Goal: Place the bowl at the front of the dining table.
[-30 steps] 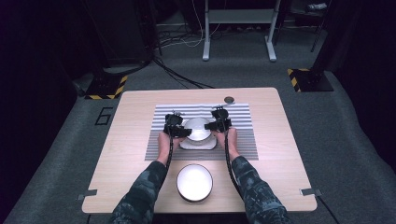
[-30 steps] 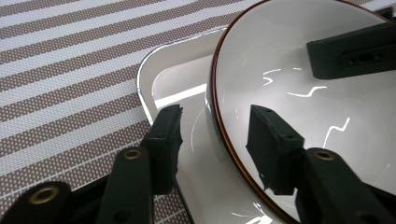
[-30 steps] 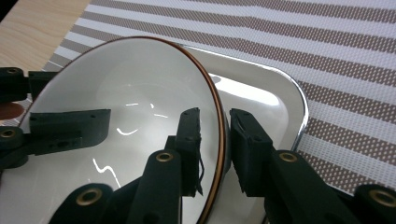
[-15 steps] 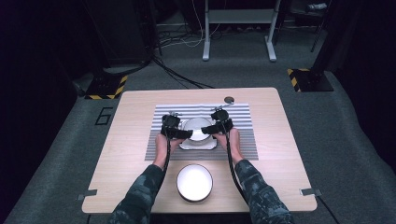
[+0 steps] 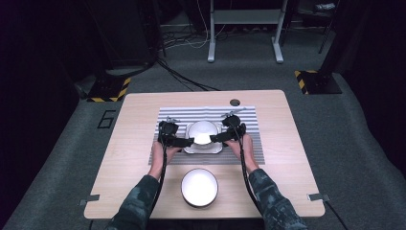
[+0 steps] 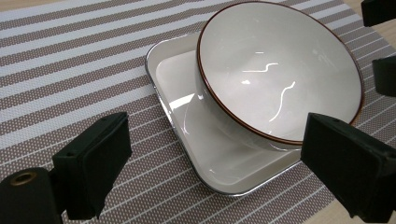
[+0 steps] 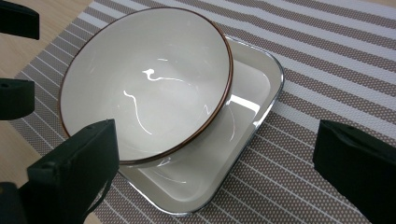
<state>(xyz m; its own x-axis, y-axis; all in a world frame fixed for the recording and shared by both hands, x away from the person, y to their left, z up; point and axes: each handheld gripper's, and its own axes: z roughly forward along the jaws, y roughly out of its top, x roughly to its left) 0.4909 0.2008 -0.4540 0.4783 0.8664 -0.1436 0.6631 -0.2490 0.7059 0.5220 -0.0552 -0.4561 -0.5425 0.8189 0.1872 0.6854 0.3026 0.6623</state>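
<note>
Standing wide apart with nothing pressed between them, the jaws of the left gripper (image 5: 184, 142) and of the right gripper (image 5: 219, 138) have both just been opening, and each pair flanks the bowl (image 5: 203, 132) without touching it. In the left gripper view the two black pads (image 6: 95, 163) frame the near corner of the square dish (image 6: 212, 170), and the bowl (image 6: 280, 70) sits inside that dish, tilted so that its brown-edged rim leans over one side wall. In the right gripper view the same white bowl (image 7: 144, 81) rests tipped in the dish (image 7: 252, 88), its lower rim close to that gripper's near pad (image 7: 77, 175), with a clear gap between them; the other gripper's pads show at the far left edge. From the high view the left hand (image 5: 160, 152) and right hand (image 5: 243, 146) hold the grippers on either side of the dish (image 5: 189, 148), which lies in the middle of a striped placemat (image 5: 249, 143) on the wooden bench (image 5: 134, 163). A second bowl (image 5: 199, 187) stands upright on the bare bench near the person's edge, well apart from the placemat, between the two camouflage-patterned sleeves (image 5: 136, 206).
</note>
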